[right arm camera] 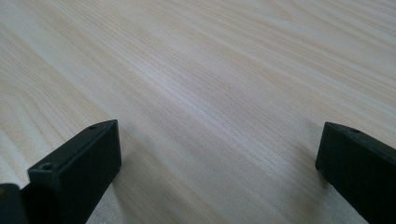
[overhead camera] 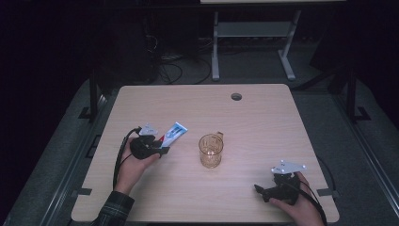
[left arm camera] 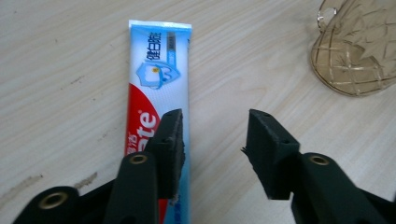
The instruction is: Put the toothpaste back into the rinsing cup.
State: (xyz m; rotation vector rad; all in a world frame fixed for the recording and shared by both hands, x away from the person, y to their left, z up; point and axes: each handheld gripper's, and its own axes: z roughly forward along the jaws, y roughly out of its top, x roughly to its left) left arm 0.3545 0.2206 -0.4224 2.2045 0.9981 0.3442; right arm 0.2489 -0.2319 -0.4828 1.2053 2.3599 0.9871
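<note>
At nine o'clock from the amber glass mug point(overhead camera: 210, 150), toothpaste tube point(left arm camera: 156, 88) lies flat on desk point(overhead camera: 263, 117). Left gripper point(left arm camera: 215, 140) fingers half-open, seemingly unclamped. Right gripper point(right arm camera: 217, 158) fingers wide, empty.

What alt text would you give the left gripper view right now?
The left gripper has its two black jaws parted over a red, white and blue toothpaste tube lying flat on the pale wooden table, one jaw overlapping the tube. An amber patterned glass mug stands at upper right.
</note>
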